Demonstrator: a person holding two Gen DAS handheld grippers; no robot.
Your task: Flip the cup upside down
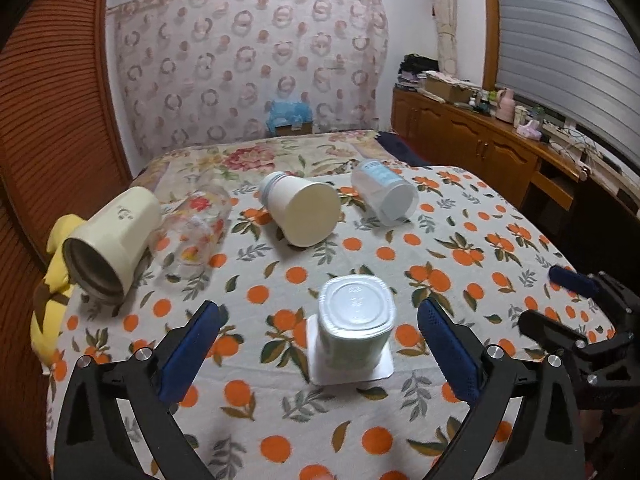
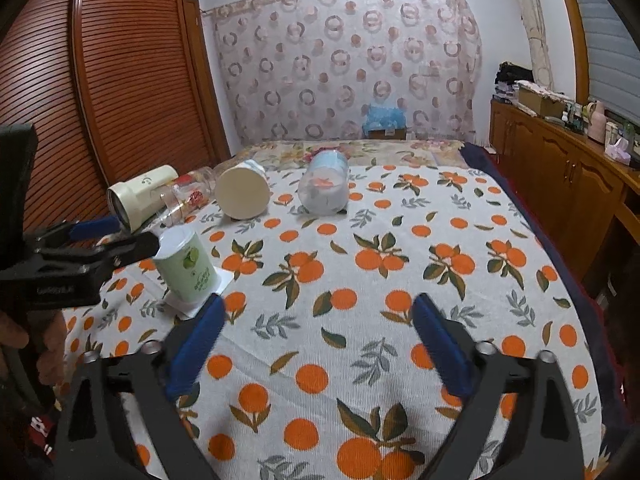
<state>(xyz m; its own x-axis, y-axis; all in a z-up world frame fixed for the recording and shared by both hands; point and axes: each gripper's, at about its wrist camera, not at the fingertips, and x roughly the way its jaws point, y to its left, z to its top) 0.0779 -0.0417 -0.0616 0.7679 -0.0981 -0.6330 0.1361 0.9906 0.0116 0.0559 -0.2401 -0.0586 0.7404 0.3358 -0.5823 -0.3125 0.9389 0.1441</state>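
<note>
A pale green yogurt cup [image 1: 354, 322] stands upside down on its square rim on the orange-print cloth, base up. It also shows in the right wrist view [image 2: 188, 266]. My left gripper [image 1: 320, 328] is open, its blue pads on either side of the cup and apart from it. My right gripper [image 2: 318, 324] is open and empty over bare cloth, to the right of the cup. It shows in the left wrist view [image 1: 560, 300] at the right edge.
Behind lie several cups on their sides: a cream mug [image 1: 114, 236], a clear flowered glass [image 1: 196, 224], a white paper cup [image 1: 302, 208] and a frosted blue-white cup [image 1: 384, 192]. A yellow cloth [image 1: 52, 280] hangs at the left edge. A wooden cabinet [image 1: 480, 144] stands to the right.
</note>
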